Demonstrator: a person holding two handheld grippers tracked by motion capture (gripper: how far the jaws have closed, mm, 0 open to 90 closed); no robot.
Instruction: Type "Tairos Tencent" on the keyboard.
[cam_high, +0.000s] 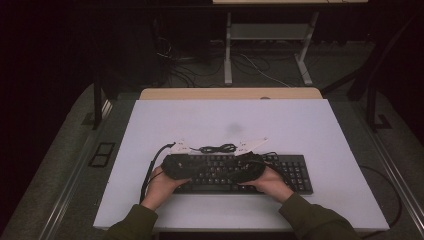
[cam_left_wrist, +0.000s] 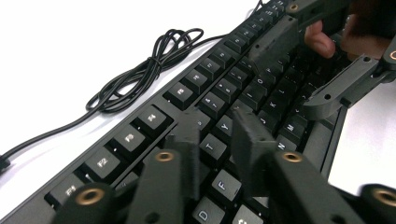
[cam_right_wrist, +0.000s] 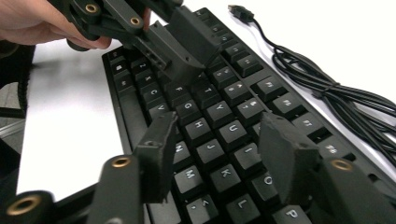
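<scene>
left gripper (cam_left_wrist: 215, 133): hovering over keyboard (cam_high: 295, 172), jaws narrow, pinching nothing | right gripper (cam_right_wrist: 217, 137): jaws spread above keys

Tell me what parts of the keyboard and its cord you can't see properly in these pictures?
- High view: the middle keys of the keyboard are covered by the hands and claws, and the letters are too small to read.
- Left gripper view: the left claw hides keys beneath it; the cord runs off the left edge.
- Right gripper view: the right claw blocks several keys; the cord runs off the right edge, and the keyboard's far end is cut off.
</scene>
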